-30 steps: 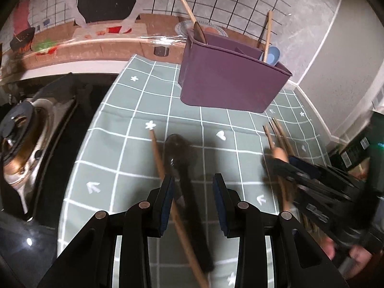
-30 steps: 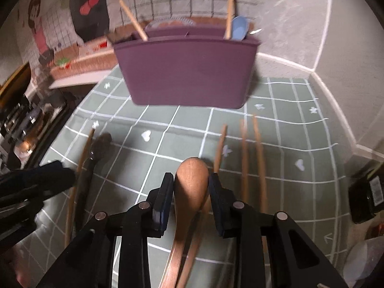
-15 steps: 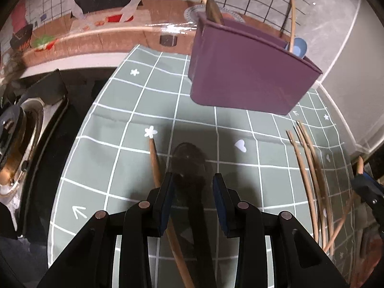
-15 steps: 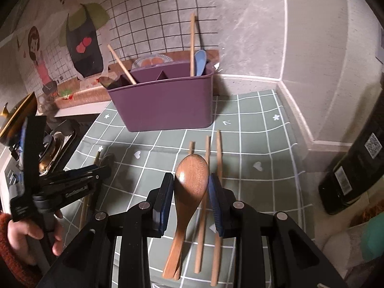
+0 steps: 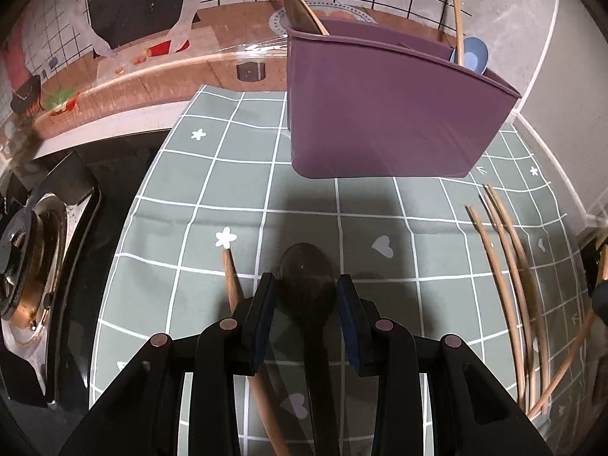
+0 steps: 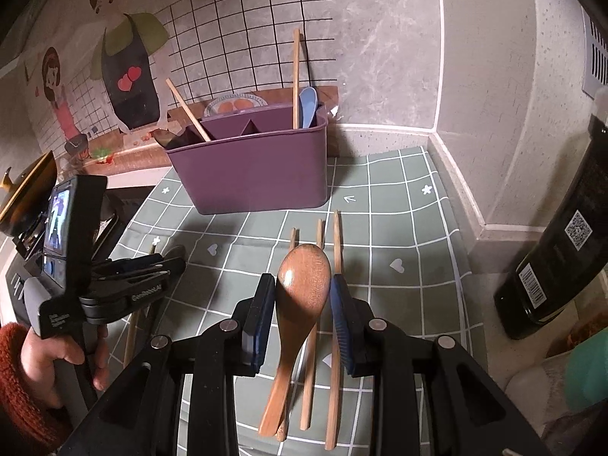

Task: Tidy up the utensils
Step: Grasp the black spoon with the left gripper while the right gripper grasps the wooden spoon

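Grippers at mid-task over a green grid mat. Our right gripper is clenched on the bowl of a light wooden spoon, its handle hanging down above three loose chopsticks — lifted clear, we judge, so it can be carried to the purple caddy standing at the back of the mat. Our left gripper straddles the bowl of a dark spoon; whether its pads press it or merely flank it we cannot tell. A single chopstick lies just beside that spoon. The caddy already holds upright chopsticks and a blue spoon, sorted by compartment.
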`<move>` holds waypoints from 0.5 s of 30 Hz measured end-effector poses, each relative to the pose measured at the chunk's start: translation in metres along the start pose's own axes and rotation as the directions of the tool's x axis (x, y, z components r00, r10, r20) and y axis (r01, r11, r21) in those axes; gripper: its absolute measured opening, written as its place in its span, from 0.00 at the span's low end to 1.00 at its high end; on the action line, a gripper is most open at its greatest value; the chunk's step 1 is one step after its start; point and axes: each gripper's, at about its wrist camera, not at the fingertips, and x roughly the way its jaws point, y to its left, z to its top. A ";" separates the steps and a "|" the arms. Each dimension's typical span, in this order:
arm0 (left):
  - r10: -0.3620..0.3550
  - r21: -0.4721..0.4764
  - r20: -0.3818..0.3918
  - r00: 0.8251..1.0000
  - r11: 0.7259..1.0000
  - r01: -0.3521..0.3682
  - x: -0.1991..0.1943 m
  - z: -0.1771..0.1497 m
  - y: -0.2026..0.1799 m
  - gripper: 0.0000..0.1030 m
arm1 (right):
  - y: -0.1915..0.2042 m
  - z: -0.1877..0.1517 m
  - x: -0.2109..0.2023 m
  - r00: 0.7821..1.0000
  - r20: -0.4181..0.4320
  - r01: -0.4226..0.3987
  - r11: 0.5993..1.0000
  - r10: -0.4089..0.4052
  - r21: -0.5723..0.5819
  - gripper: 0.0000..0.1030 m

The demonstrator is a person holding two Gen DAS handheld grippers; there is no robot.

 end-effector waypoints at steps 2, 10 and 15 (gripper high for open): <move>-0.012 0.004 0.007 1.000 1.000 0.012 -0.002 -0.002 0.000 0.32 | 0.001 0.001 -0.003 1.000 0.007 0.002 1.000 -0.002 -0.003 0.27; -0.129 -0.007 0.124 0.984 0.991 0.130 -0.055 -0.004 0.000 0.32 | 0.006 0.005 -0.016 0.999 0.039 0.008 1.000 -0.007 -0.021 0.27; -0.199 0.012 0.209 0.958 0.980 0.201 -0.095 -0.006 0.000 0.32 | 0.008 0.008 -0.025 0.998 0.056 0.000 1.000 0.001 -0.019 0.26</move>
